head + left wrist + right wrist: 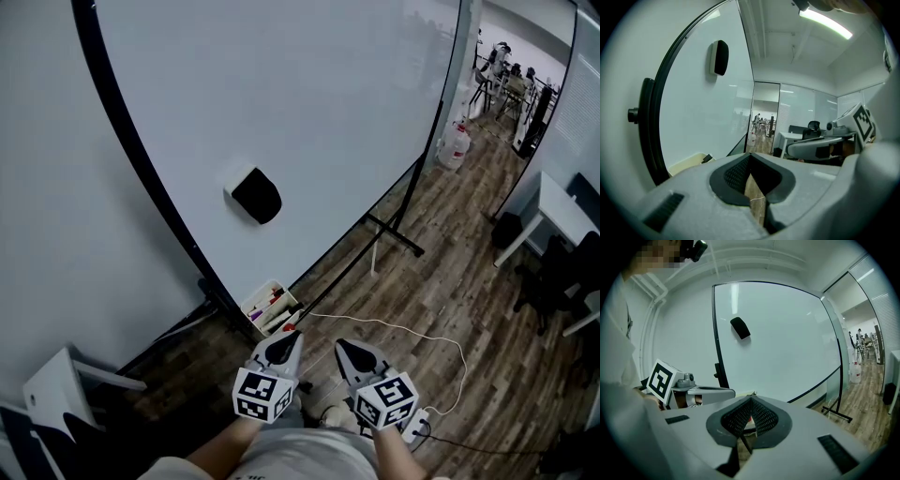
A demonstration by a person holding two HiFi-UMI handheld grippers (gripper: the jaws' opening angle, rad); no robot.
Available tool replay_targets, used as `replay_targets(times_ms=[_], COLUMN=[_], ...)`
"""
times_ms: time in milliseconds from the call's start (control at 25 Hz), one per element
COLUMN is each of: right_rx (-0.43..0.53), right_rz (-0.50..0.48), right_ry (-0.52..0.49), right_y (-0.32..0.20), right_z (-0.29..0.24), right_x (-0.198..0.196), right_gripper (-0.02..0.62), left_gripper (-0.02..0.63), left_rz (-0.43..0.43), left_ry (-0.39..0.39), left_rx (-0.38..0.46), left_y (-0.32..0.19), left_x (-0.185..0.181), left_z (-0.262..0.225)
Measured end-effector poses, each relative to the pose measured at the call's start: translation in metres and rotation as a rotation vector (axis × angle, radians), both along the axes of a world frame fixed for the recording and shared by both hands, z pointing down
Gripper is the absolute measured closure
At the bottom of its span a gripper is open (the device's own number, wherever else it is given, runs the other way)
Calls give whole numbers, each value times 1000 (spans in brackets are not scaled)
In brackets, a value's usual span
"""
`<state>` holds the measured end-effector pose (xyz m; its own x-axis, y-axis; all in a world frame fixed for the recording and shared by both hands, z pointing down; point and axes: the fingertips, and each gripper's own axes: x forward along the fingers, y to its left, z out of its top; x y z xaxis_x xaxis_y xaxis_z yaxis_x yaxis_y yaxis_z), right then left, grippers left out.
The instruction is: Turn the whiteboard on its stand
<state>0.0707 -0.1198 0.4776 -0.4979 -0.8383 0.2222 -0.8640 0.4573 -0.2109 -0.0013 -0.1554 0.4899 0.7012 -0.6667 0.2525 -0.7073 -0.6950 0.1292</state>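
A large whiteboard (pixel 281 94) stands upright in its black stand (pixel 394 236), blank face toward the person. Just short of the board's lower edge, the left gripper (pixel 292 337) and right gripper (pixel 341 345) hang side by side. Both have their jaws together on nothing and touch no part of it, a resting pose that fits a board about to be turned or one already turned. A marker tray (pixel 272 306) sits at the board's bottom edge. An eraser (pixel 255 195) clings to its face, likely by magnet. A knob (pixel 633 115) on its side frame probably locks the pivot.

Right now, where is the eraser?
In the head view the eraser is stuck on the whiteboard, left of centre, above the marker tray at the board's lower edge.
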Motion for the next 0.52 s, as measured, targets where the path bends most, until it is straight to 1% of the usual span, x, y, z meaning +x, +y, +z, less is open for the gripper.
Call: replay_targets(times_ms=[520], right_rx=[-3], right_rz=[-25], right_ry=[-2], right_y=[3], right_z=[3], right_x=[-5], right_gripper=[589], left_gripper=[595], left_rz=[-2], left_ry=[-4], left_rx=[-13], left_y=[1], left_x=[-1], left_z=[4])
